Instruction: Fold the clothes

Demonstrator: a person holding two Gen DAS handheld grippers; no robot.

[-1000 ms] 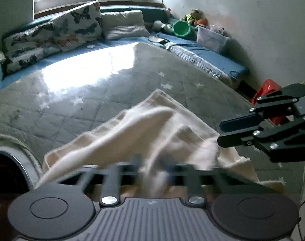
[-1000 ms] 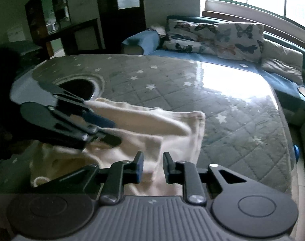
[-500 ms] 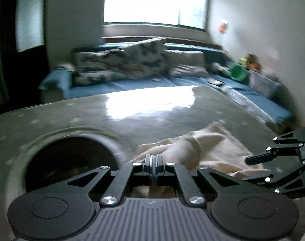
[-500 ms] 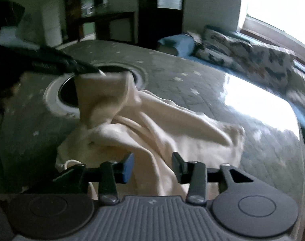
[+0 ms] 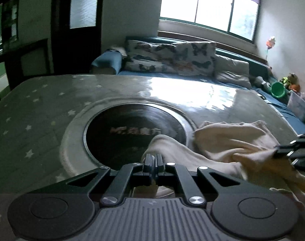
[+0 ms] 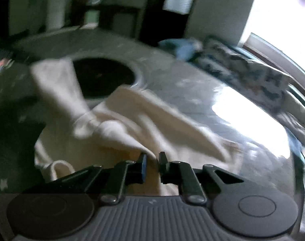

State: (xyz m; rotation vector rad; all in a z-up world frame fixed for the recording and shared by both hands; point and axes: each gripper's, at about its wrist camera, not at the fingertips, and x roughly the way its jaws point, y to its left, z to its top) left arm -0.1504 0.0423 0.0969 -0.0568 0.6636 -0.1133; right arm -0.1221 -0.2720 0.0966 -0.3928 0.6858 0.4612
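Note:
A cream garment (image 5: 228,146) lies crumpled on the grey star-patterned table (image 5: 42,104), partly over the round dark cooktop (image 5: 132,132). My left gripper (image 5: 153,160) is shut on an edge of the garment and holds it lifted. In the right wrist view the garment (image 6: 132,116) stretches up to the left, where the lifted part is blurred. My right gripper (image 6: 152,158) has its jaws partly closed, with a fold of the cloth between them. The right gripper also shows at the right edge of the left wrist view (image 5: 293,150), against the cloth.
A blue sofa (image 5: 172,74) with butterfly cushions (image 5: 172,60) runs behind the table under the window. A green bowl (image 5: 278,89) and a clear plastic box (image 5: 299,106) sit at the far right. A dark door and cabinet stand at the left.
My left gripper closed on the garment's edge and pulled it up and left over the cooktop. My right gripper's jaws have narrowed around a fold of cloth.

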